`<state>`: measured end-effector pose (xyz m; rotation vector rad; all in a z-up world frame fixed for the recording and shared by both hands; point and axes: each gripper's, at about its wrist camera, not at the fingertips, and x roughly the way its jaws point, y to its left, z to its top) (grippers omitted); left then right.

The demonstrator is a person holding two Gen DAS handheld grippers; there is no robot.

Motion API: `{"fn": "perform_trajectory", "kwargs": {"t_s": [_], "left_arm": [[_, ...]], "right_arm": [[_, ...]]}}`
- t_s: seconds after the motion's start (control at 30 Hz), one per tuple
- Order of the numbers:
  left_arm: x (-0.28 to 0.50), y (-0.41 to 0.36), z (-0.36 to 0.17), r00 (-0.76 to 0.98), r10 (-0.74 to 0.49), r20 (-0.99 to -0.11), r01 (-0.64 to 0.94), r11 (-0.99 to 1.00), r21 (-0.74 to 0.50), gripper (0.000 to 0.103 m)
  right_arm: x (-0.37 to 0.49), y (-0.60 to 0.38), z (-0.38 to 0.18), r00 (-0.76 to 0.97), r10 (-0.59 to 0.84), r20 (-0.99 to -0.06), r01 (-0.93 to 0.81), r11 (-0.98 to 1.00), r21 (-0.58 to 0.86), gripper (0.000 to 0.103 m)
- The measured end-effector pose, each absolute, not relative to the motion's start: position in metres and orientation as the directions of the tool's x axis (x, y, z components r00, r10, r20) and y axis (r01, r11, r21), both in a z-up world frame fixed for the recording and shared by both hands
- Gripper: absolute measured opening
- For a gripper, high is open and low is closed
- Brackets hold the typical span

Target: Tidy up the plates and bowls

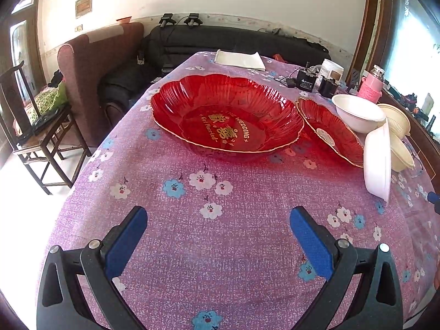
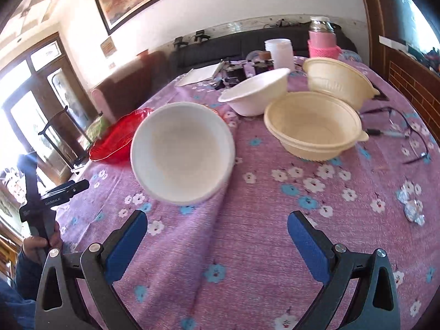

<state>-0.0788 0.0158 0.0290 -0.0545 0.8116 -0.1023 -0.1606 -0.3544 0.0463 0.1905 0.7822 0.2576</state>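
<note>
Right gripper (image 2: 217,232) spread, empty; tilted white foam bowl (image 2: 183,152) just ahead at 11 o'clock, mouth facing it, lower rim on purple floral tabletop (image 2: 261,247). Right is the nearer arm. Left gripper (image 1: 218,227) spread, empty; large red scalloped plastic plate (image 1: 227,112) at 12 o'clock, farther off

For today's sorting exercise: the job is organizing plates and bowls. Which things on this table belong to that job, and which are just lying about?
Belong to the job:
large red plate
small red plate
tilted white bowl
upright white bowl
two cream bowls

Just lying about:
pink bottle
white jar
glasses
folded paper
foil wrappers
black chargers
</note>
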Motion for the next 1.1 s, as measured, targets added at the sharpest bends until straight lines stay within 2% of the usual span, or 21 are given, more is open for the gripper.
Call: {"fn": "perform_trajectory", "kwargs": {"t_s": [0.33, 0.6, 0.67, 0.73, 0.87, 0.97, 1.0, 1.03, 1.07, 1.1], "left_arm": [[-0.086, 0.010, 0.039, 0.725, -0.046, -0.688, 0.048, 0.999, -0.015, 0.103], [-0.091, 0.021, 0.056, 0.759, -0.002, -0.651, 0.018, 1.000, 0.017, 0.103], [-0.091, 0.026, 0.060, 0.764, 0.018, -0.645, 0.004, 0.999, 0.033, 0.103], [-0.091, 0.031, 0.064, 0.770, 0.022, -0.638, -0.001, 0.999, 0.033, 0.103], [-0.087, 0.039, 0.070, 0.774, 0.029, -0.633, -0.013, 0.999, 0.030, 0.103], [-0.077, 0.048, 0.072, 0.762, 0.001, -0.648, -0.002, 1.000, 0.000, 0.090], [-0.071, 0.052, 0.072, 0.749, -0.010, -0.662, 0.001, 1.000, -0.014, 0.084], [-0.066, 0.055, 0.071, 0.738, -0.020, -0.675, 0.003, 1.000, -0.027, 0.084], [-0.060, 0.060, 0.071, 0.725, -0.042, -0.688, 0.005, 0.998, -0.055, 0.083], [-0.055, 0.065, 0.071, 0.719, -0.062, -0.693, 0.005, 0.996, -0.084, 0.077]], "right_arm": [[-0.148, -0.300, 0.085, 0.652, 0.396, -0.647, -0.341, 0.915, 0.216, 0.103], [-0.093, -0.251, 0.120, 0.594, 0.453, -0.665, -0.458, 0.870, 0.184, 0.102], [-0.075, -0.238, 0.126, 0.572, 0.474, -0.669, -0.481, 0.855, 0.194, 0.097], [-0.055, -0.227, 0.127, 0.544, 0.479, -0.689, -0.487, 0.849, 0.206, 0.084], [-0.023, -0.207, 0.122, 0.503, 0.469, -0.726, -0.497, 0.844, 0.201, 0.075], [0.002, -0.195, 0.116, 0.470, 0.465, -0.750, -0.491, 0.844, 0.215, 0.068], [0.012, -0.191, 0.114, 0.455, 0.467, -0.759, -0.489, 0.843, 0.226, 0.060], [0.019, -0.189, 0.113, 0.445, 0.468, -0.764, -0.487, 0.842, 0.232, 0.057], [0.029, -0.186, 0.112, 0.438, 0.465, -0.770, -0.481, 0.844, 0.236, 0.056], [0.037, -0.185, 0.110, 0.433, 0.461, -0.775, -0.473, 0.848, 0.239, 0.057]]}}
